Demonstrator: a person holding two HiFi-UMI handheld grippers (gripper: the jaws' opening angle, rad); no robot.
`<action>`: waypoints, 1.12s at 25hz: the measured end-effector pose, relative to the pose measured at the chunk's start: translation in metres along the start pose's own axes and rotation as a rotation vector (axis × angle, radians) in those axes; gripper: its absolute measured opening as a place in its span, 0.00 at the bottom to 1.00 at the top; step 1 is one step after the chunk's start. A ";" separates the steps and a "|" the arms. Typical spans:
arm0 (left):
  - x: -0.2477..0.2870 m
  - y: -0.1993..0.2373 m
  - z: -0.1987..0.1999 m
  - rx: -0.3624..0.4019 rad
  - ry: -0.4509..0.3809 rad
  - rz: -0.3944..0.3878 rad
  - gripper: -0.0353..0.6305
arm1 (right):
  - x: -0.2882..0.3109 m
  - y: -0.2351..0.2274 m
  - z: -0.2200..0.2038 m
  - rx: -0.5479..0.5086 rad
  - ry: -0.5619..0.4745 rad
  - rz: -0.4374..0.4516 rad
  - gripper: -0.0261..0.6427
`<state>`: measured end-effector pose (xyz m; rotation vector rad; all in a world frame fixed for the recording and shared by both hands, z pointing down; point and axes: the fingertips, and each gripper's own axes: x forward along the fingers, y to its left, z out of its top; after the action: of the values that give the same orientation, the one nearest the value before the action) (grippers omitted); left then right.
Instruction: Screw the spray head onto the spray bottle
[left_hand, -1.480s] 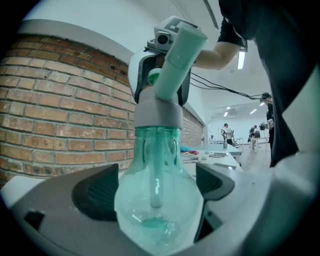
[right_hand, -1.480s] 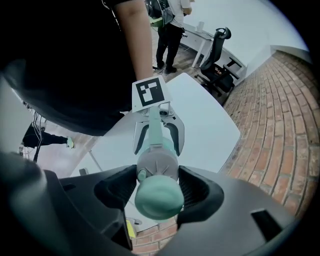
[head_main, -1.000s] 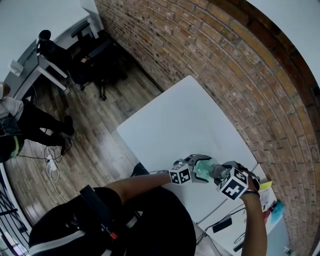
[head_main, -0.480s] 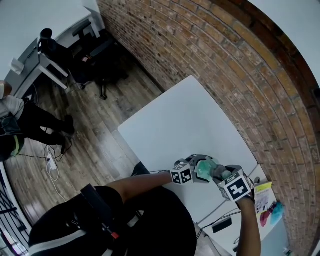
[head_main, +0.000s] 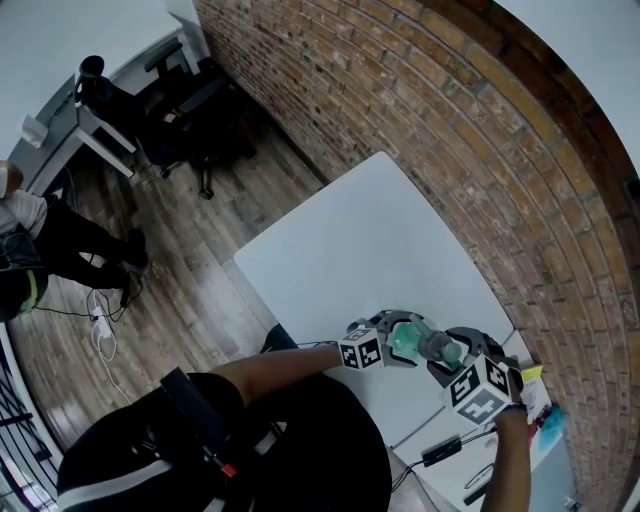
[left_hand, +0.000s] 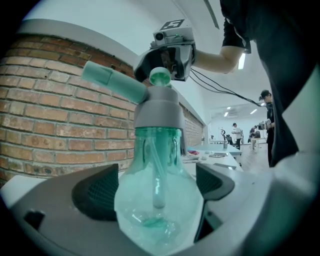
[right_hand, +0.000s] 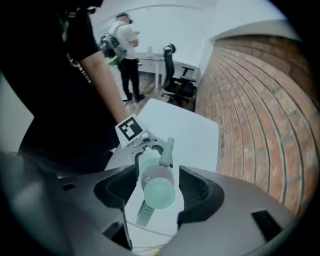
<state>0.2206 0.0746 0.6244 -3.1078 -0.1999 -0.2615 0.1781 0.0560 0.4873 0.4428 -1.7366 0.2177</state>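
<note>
My right gripper (right_hand: 159, 186) just lifted off the head (left_hand: 157, 107), jaws apart, left gripper (left_hand: 157, 186) clamped on bottle (left_hand: 150, 220): head looks seated, screwing probably done.

— Anything there you can read: words, numbers, a brand?
— Nothing. My marker cubes (head_main: 361, 351) carry only black-and-white square patterns, no letters. The bottle (left_hand: 159, 200) shows no print I can make out.
</note>
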 end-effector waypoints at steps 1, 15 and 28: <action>0.000 0.000 0.000 -0.001 0.000 0.000 0.77 | -0.001 0.002 0.001 -0.104 0.014 -0.001 0.44; 0.000 0.000 0.001 -0.001 0.003 -0.004 0.77 | 0.036 0.009 -0.029 -0.415 0.225 0.087 0.44; 0.000 -0.001 0.001 -0.002 0.004 -0.006 0.77 | 0.038 0.008 -0.029 -0.210 0.205 0.107 0.44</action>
<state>0.2206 0.0757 0.6234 -3.1085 -0.2097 -0.2685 0.1943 0.0679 0.5312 0.1684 -1.5625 0.1497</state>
